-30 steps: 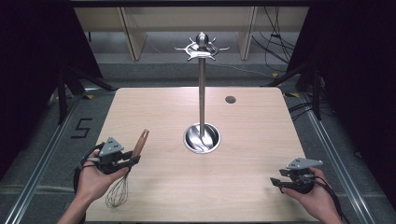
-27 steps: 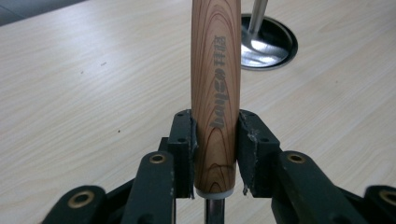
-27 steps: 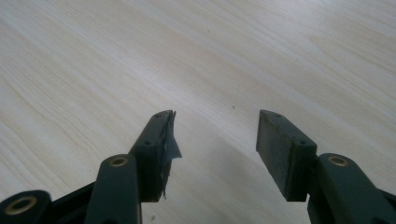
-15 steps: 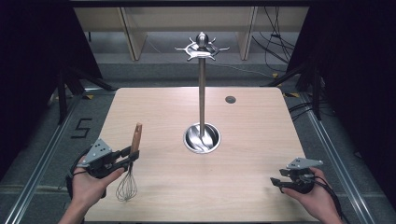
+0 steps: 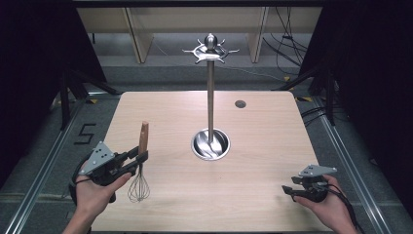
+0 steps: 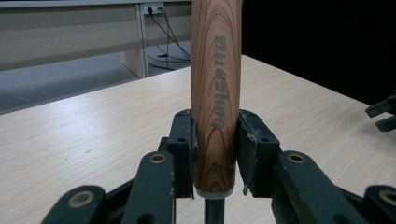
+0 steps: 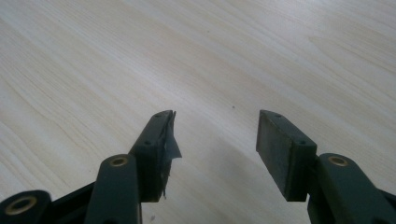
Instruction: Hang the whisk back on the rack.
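You are holding the whisk (image 5: 140,168) upright in your left gripper (image 5: 138,157), jaws clamping its wooden handle, wires hanging over the tabletop's (image 5: 272,126) near-left part. Your right gripper (image 5: 288,189) is resting with jaws apart, empty. Likely next: lifting it to a hook on the stand (image 5: 210,92), which calls for height.

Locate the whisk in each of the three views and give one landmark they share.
High view: whisk at lower left, wooden handle up, wires down, clamped by the left gripper.
Left gripper view: its wooden handle stands centre, pinched between the jaws.
Right gripper view: not in it; open jaws over bare wood.
Shared landmark: the light wooden table.
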`<state>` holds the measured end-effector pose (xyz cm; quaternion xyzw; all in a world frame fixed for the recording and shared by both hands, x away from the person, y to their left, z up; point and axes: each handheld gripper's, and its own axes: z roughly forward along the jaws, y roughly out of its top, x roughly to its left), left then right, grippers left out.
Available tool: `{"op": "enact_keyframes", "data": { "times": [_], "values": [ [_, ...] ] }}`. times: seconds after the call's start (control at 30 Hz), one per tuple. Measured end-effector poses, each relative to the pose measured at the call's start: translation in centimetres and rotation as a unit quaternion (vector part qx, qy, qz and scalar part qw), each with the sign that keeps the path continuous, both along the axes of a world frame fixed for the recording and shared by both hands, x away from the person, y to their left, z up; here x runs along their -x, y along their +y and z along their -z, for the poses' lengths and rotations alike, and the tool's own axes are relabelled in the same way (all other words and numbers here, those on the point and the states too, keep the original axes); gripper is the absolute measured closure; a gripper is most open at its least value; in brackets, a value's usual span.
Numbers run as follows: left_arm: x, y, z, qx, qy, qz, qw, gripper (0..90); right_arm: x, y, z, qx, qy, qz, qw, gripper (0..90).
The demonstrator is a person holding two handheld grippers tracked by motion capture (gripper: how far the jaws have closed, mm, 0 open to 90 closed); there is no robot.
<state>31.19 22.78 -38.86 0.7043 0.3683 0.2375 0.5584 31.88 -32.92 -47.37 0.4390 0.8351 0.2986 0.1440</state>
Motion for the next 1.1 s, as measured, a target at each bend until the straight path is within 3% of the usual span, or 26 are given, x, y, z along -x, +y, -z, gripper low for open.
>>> {"op": "enact_keyframes", "data": {
  "times": [0.23, 0.27, 0.47, 0.5, 1.0, 1.03, 1.07, 1.1],
  "values": [
    [0.0, -1.0, -0.9, 0.005, -0.014, 0.015, 0.9998, 68.0, 0.0, 0.0, 0.0, -0.002, 0.002, 0.004, 1.0, 47.4],
    [0.0, -1.0, -0.9, 0.005, -0.014, 0.015, 0.9998, 68.0, -0.1, 0.1, 0.5, -0.012, -0.026, 0.004, 0.9996, 47.4],
    [0.0, -1.9, -1.5, 0.019, -0.029, 0.025, 0.9991, 68.0, -0.1, 0.1, 0.4, -0.009, -0.023, 0.004, 0.9997, 47.4],
    [0.0, -2.0, -1.6, 0.016, -0.03, 0.024, 0.9991, 68.0, 0.0, -0.1, 0.1, 0.001, -0.008, -0.001, 1.0, 47.4],
    [-0.5, -3.6, -3.9, 0.026, -0.047, 0.035, 0.998, 68.0, -0.1, -0.2, 0.0, 0.003, -0.008, -0.006, 0.9999, 47.5],
    [-0.6, -3.8, -4.0, 0.026, -0.049, 0.038, 0.9977, 68.0, -0.1, -0.2, 0.0, 0.002, -0.007, -0.006, 1.0, 47.5],
    [-0.9, -3.8, -4.2, 0.015, -0.069, 0.047, 0.9964, 68.0, -0.1, -0.2, 0.0, 0.003, -0.008, -0.006, 0.9999, 47.5],
    [-1.0, -4.0, -4.3, 0.023, -0.075, 0.053, 0.9955, 68.0, -0.1, -0.2, 0.0, 0.002, -0.009, -0.007, 0.9999, 47.4]
  ]
}}
